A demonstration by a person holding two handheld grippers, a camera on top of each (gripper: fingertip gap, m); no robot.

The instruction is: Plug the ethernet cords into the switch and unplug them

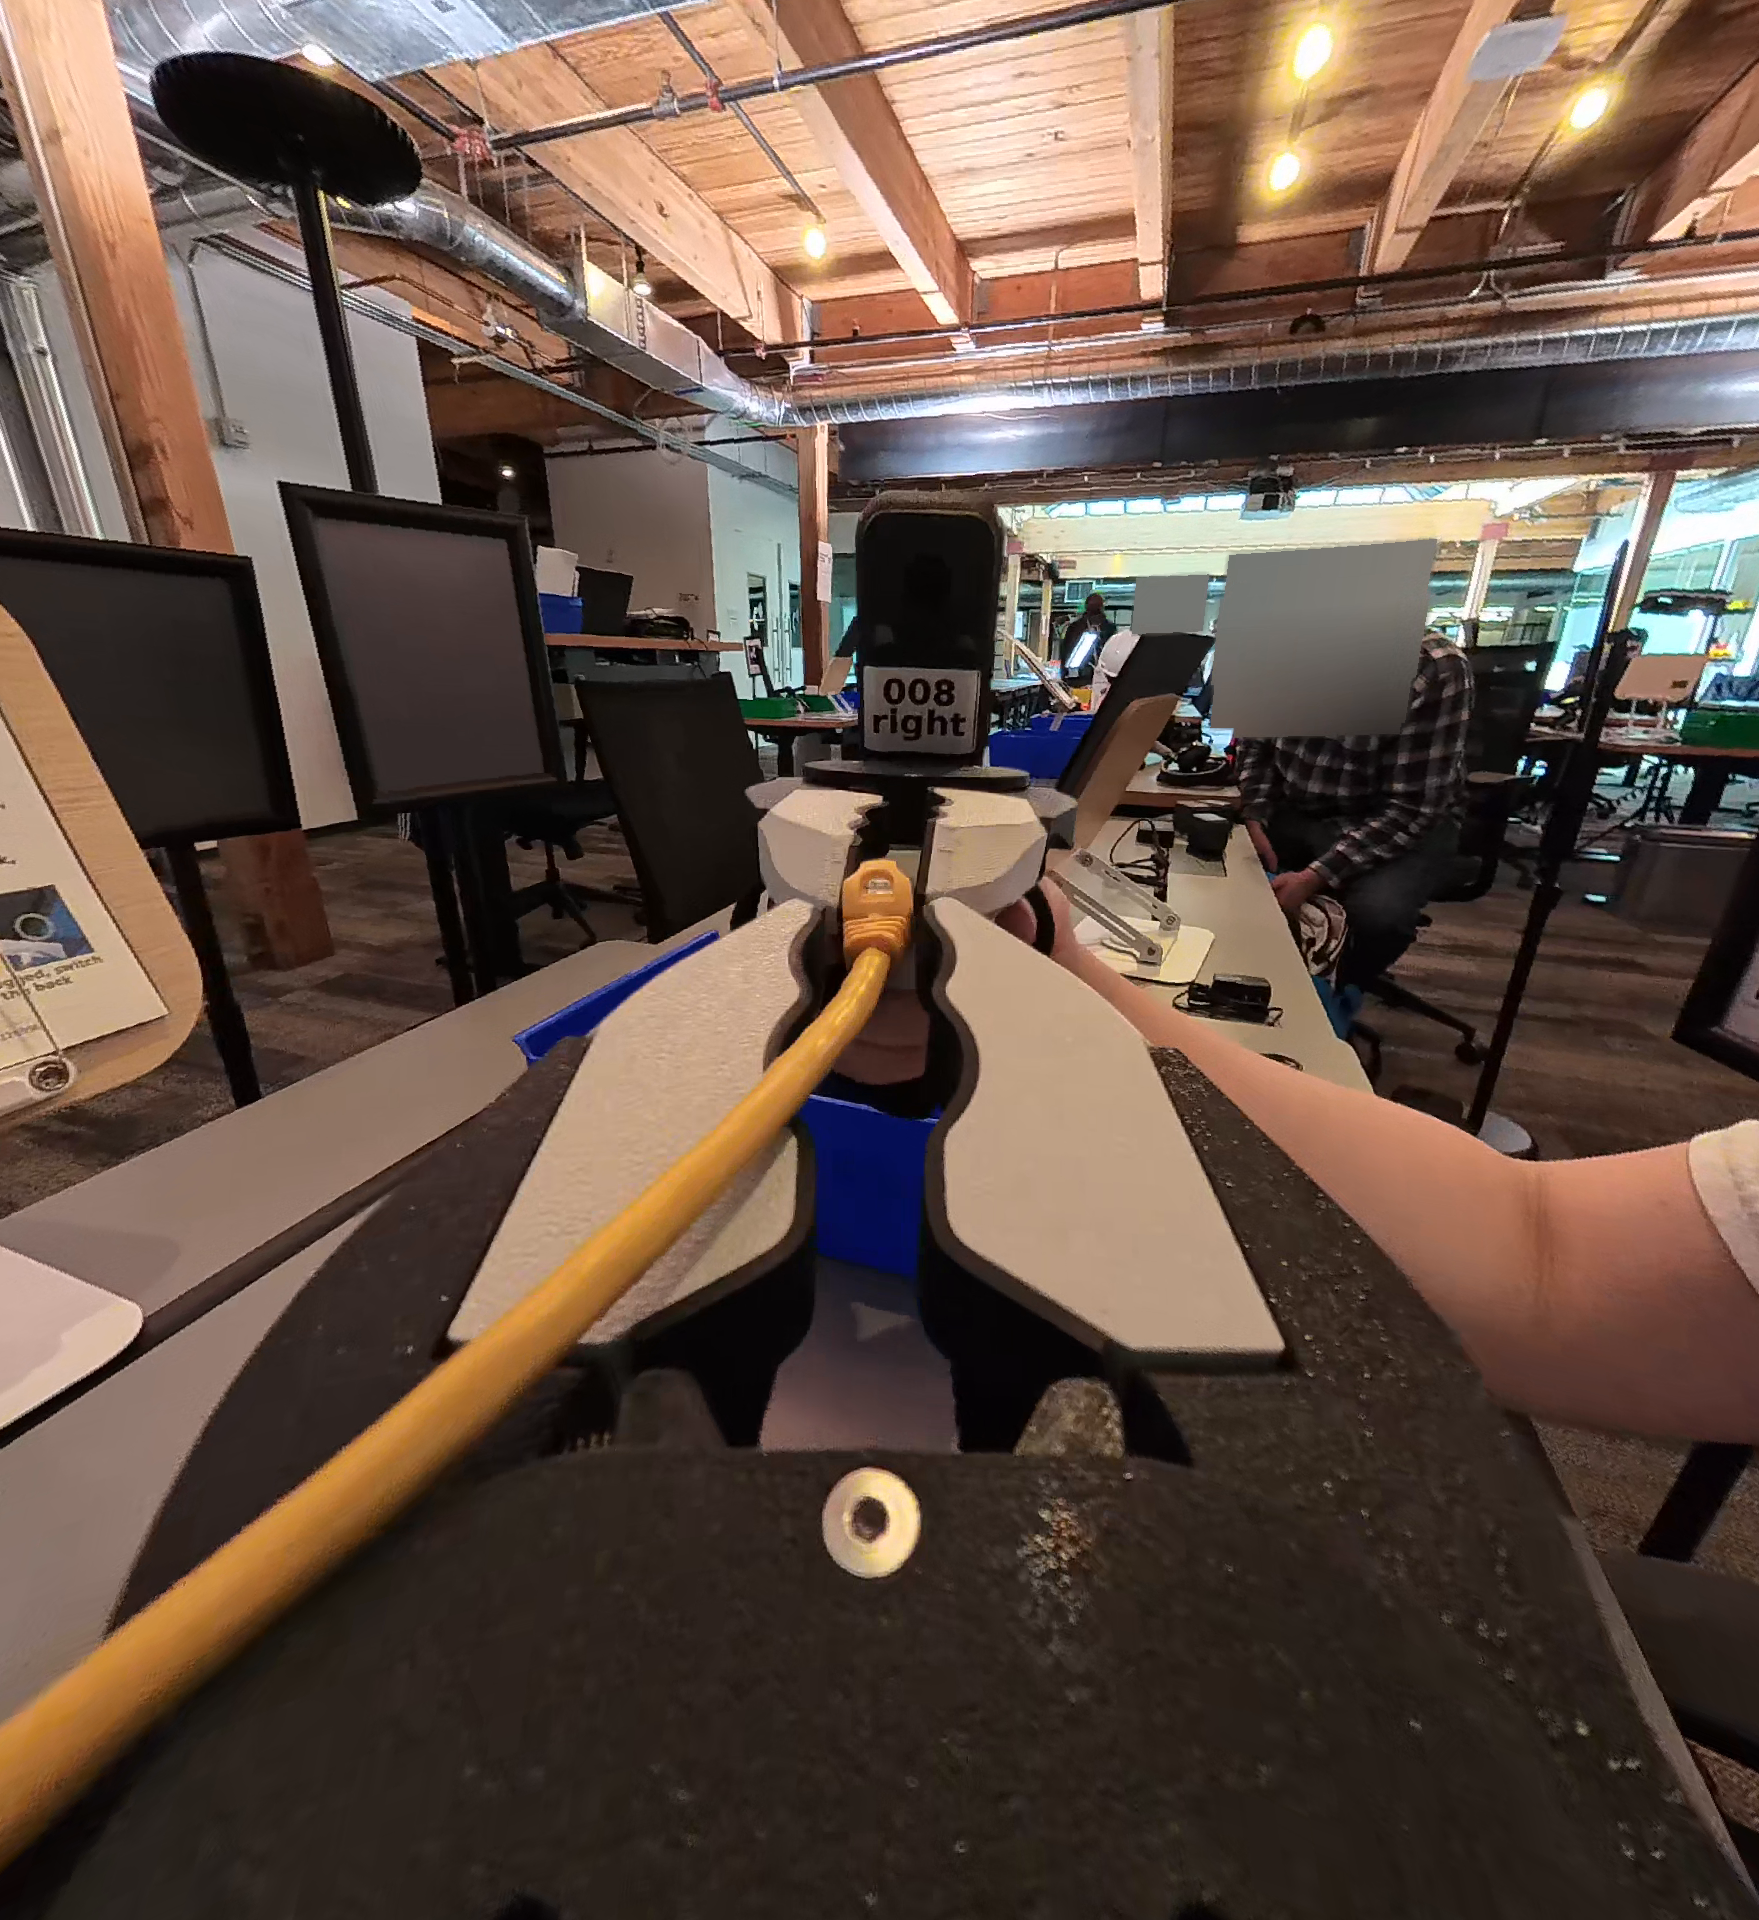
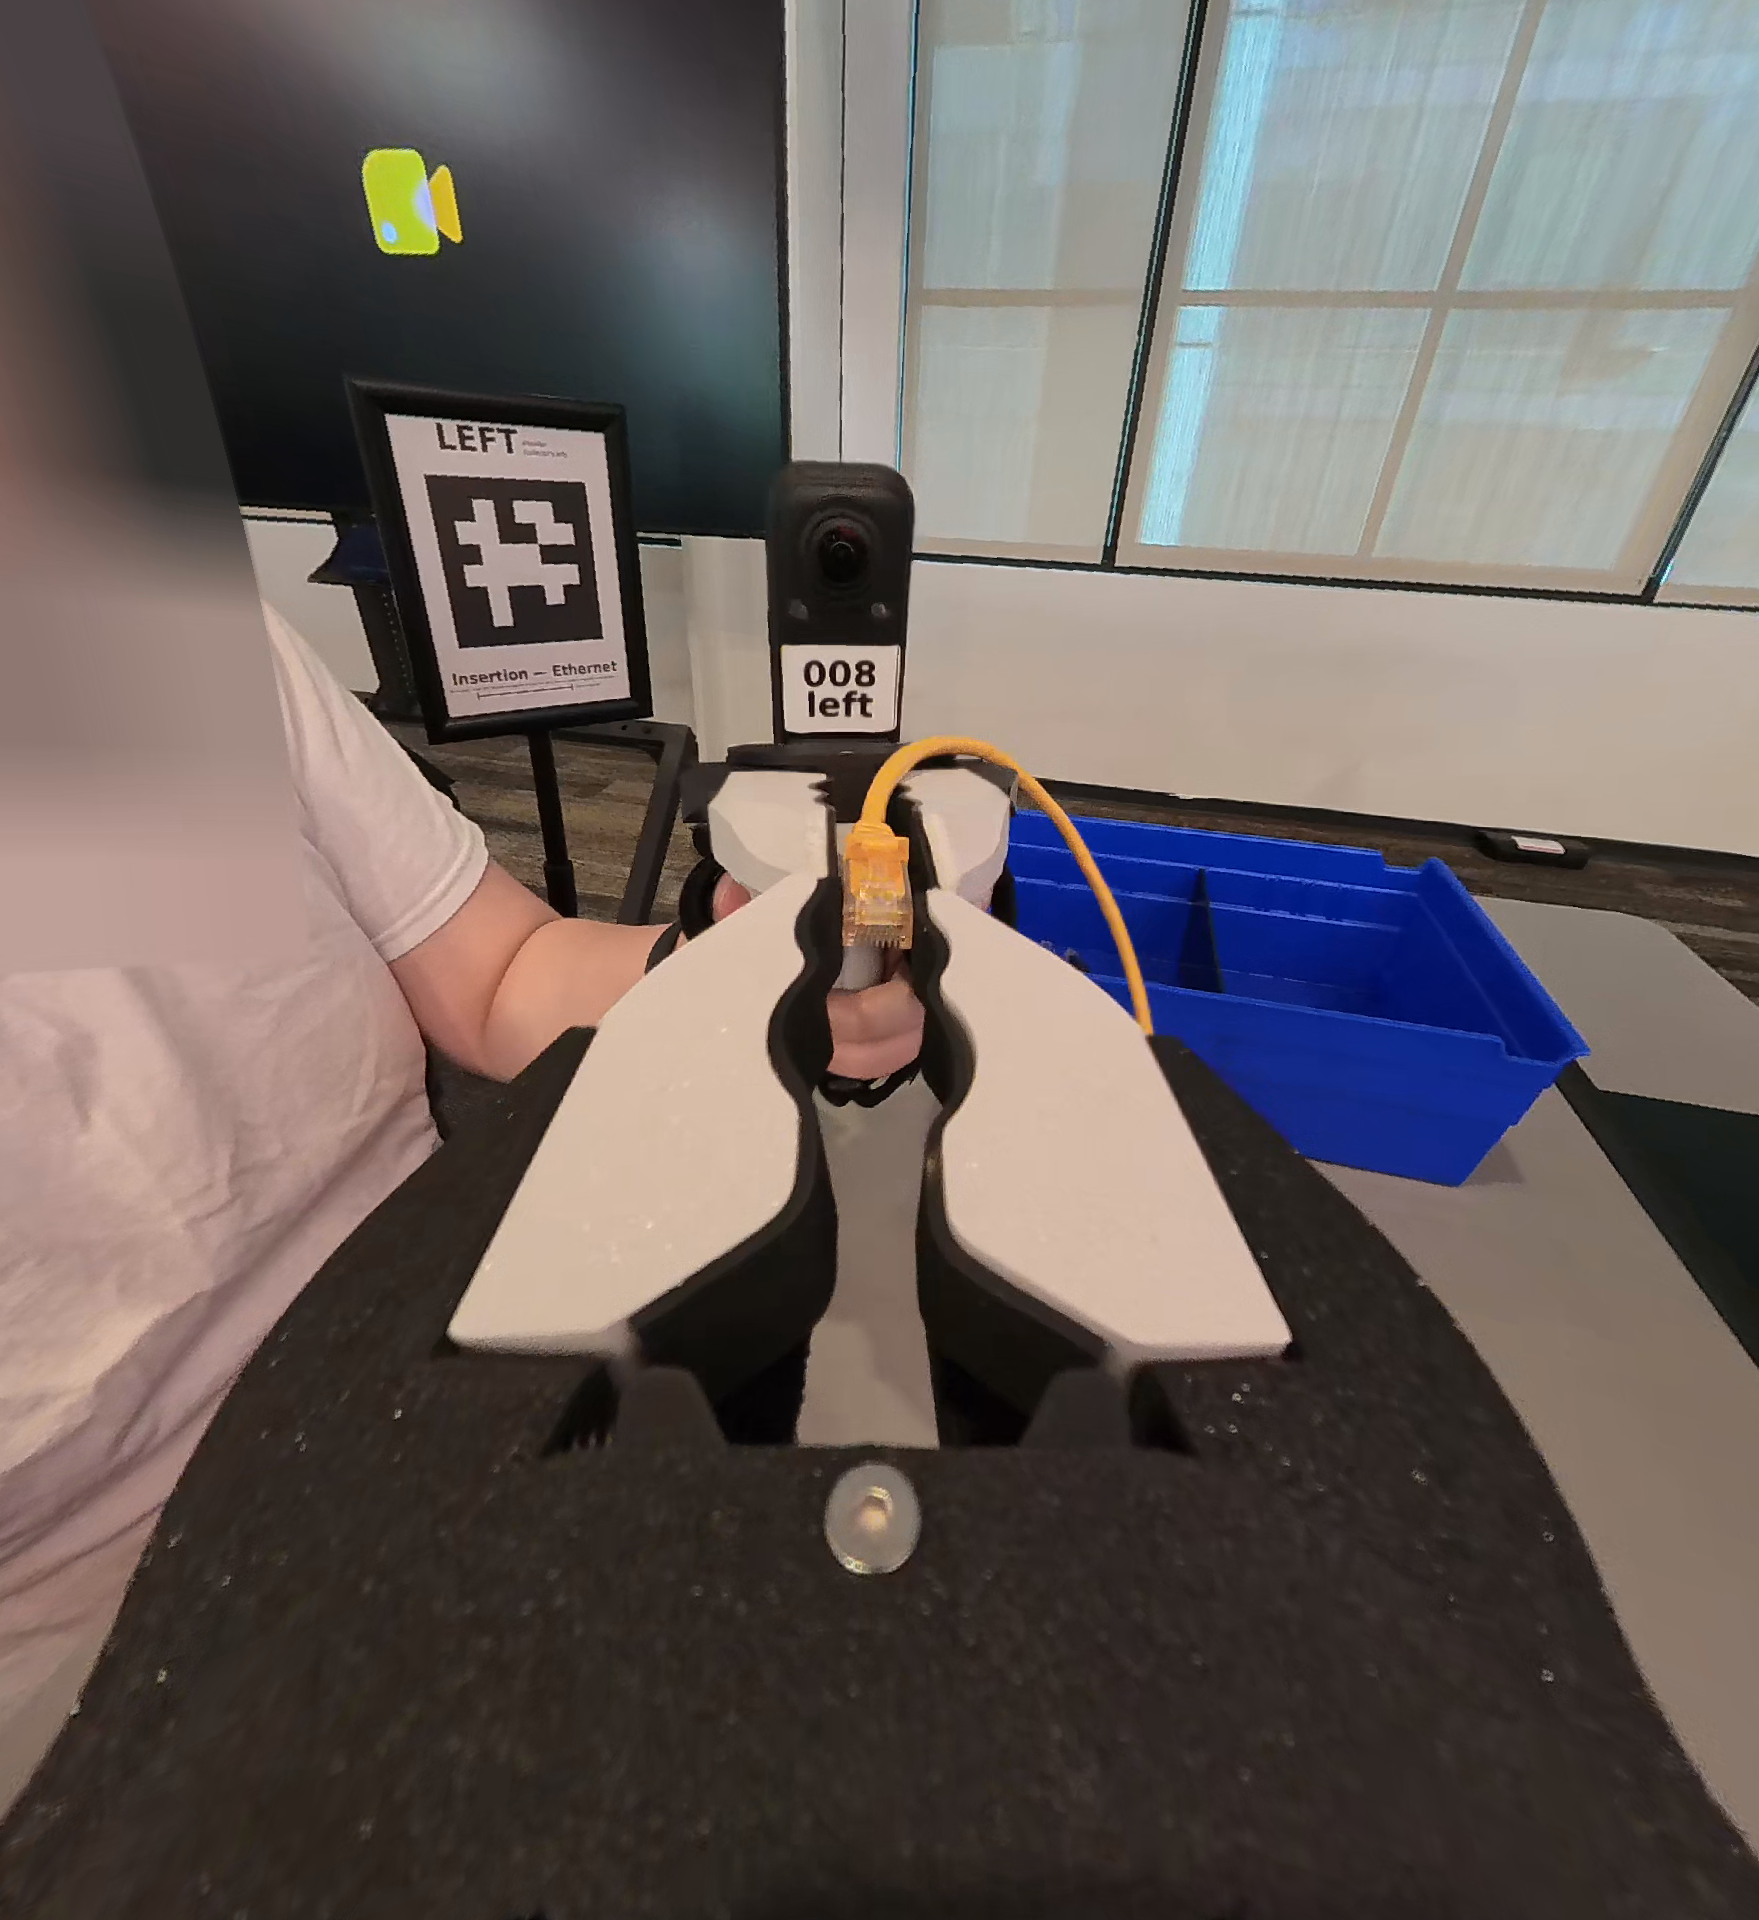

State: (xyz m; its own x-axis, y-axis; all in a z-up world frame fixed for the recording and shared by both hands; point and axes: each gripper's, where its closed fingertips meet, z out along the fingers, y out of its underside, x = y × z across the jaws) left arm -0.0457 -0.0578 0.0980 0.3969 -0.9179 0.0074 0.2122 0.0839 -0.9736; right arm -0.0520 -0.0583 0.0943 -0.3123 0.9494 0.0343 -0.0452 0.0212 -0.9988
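Left gripper point(image 1: 875, 940): pressed together on the yellow ethernet cord point(image 1: 646, 1195) just behind the plug. You hold it there, I judge, so the stiff boot carries the load and the plug sticks out free beyond the tips. The slack runs back over the left finger and off the lower left of the left wrist view. In the right wrist view it arches over the gripper and drops behind your right finger.

Plug point(image 2: 875, 894): in mid-air between the 2 grippers, above the grey table point(image 2: 1477, 1299) and touching nothing on it. Its contact end points down toward the right gripper's camera.

Right gripper point(image 2: 873, 920): nose to nose with the left, its 2 fingers flanking the plug. This reads as a hand-over or a re-grip to set the plug's angle before insertion. Dark pads sit close on both sides, but I cannot tell whether they press the plug or stand just off it.

Blue bin point(image 2: 1322, 987): on the table behind the grippers, toward its far edge. 1 divider shows, and I see nothing in it from here.

Not seen: the switch appears in neither view. The cord's far end is cut off. The plug's latch tab is too small to read. Your hands on the handles are mostly hidden by the fingers.
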